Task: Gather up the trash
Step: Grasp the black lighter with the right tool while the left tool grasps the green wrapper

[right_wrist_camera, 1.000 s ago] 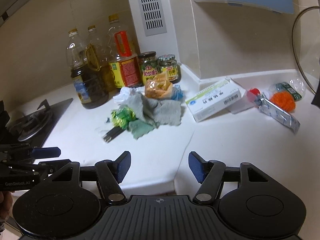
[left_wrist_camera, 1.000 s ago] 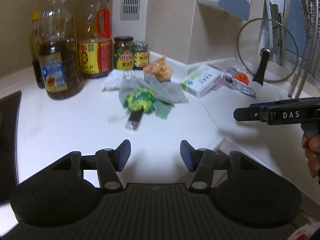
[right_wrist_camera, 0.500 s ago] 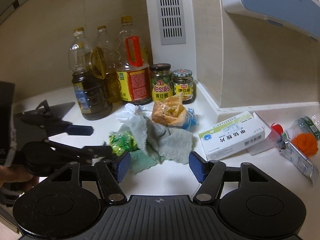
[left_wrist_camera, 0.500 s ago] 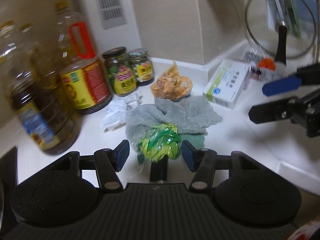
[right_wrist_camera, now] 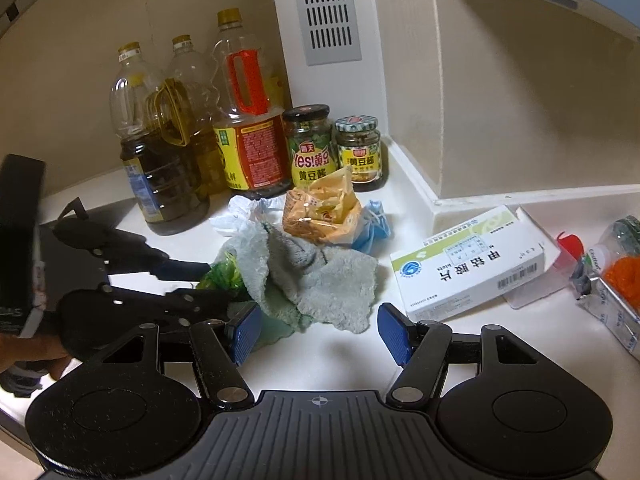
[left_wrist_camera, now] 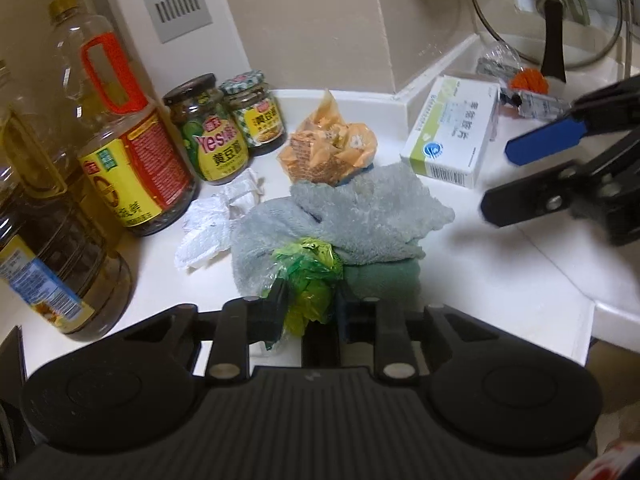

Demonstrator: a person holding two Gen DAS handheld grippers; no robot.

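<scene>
Here our left gripper (left_wrist_camera: 310, 312) is closing its fingers on the green wrapper (left_wrist_camera: 308, 276) beside the grey cloth (left_wrist_camera: 360, 216); our right gripper (right_wrist_camera: 318, 330) hovers half-open, empty.

Light: dim, warm indoor | Glare: on oil bottles (right_wrist_camera: 240, 120) and glass lid (left_wrist_camera: 548, 12) | Shadows: soft on counter (right_wrist_camera: 460, 344) | Blur: motion on left gripper (right_wrist_camera: 200, 280) | Edges: strong fisheye bending

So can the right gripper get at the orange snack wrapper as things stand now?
Probably yes. The right gripper is open and empty, and the orange snack wrapper lies exposed beyond the grey cloth, nothing covering it.
</scene>
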